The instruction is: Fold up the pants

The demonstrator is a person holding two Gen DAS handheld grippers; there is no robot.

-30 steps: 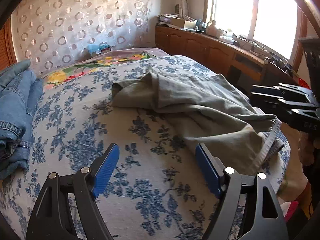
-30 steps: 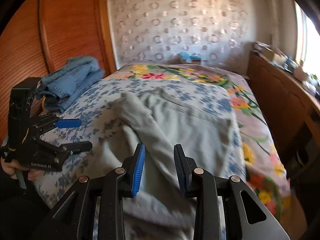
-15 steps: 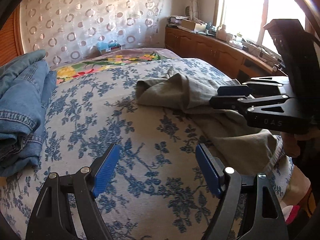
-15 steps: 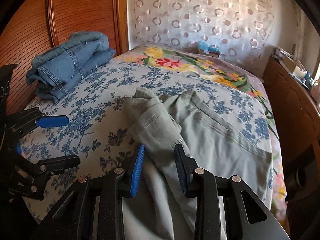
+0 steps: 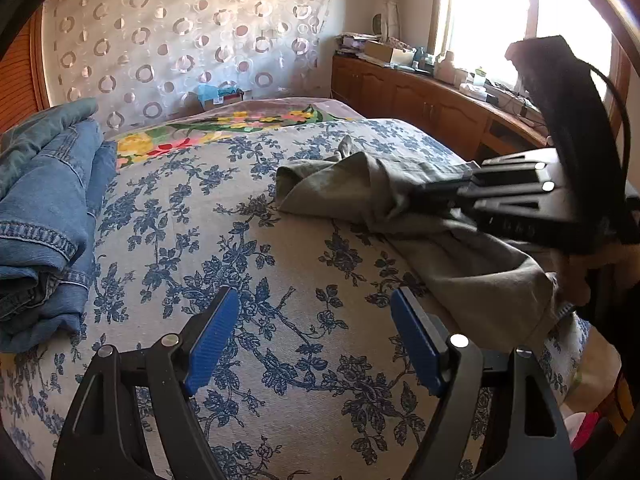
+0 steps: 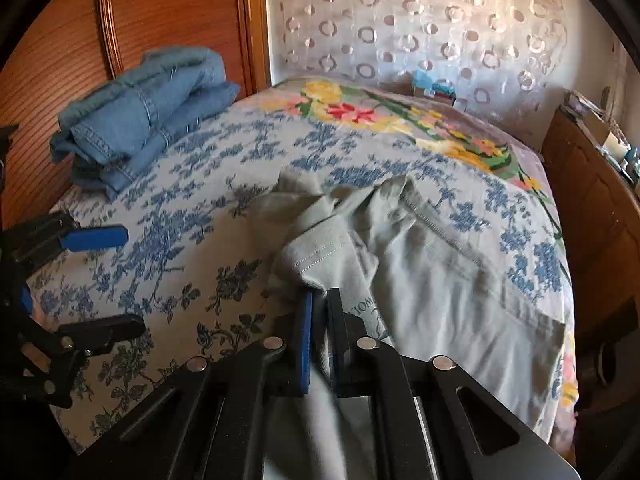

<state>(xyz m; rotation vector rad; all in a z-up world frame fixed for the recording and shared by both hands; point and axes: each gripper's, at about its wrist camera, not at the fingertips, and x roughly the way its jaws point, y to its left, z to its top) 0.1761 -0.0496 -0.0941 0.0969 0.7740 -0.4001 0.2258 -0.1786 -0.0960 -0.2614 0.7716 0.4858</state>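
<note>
Grey-green pants (image 6: 440,288) lie crumpled on the right half of the blue-flowered bedspread (image 5: 280,240). My right gripper (image 6: 318,300) is shut on a fold of the pants near a stitched hem edge, and cloth runs back between its jaws. In the left wrist view the pants (image 5: 460,264) bunch up where the right gripper (image 5: 432,194) pinches them. Left of the pants, my left gripper (image 5: 312,300) is open above bare bedspread with nothing between its blue pads. It also shows in the right wrist view, where the left gripper (image 6: 116,280) stands at the left edge.
Folded blue jeans (image 6: 148,116) sit at the bed's far left, next to a wooden wardrobe (image 6: 120,20). A wooden cabinet (image 5: 420,108) with clutter on top runs along the right wall under the window. A person's hand (image 5: 576,280) holds the right gripper.
The right gripper moved left along the pants and its jaws closed on the cloth, which bunched up. The left gripper shifted slightly at first, then held still, open.
</note>
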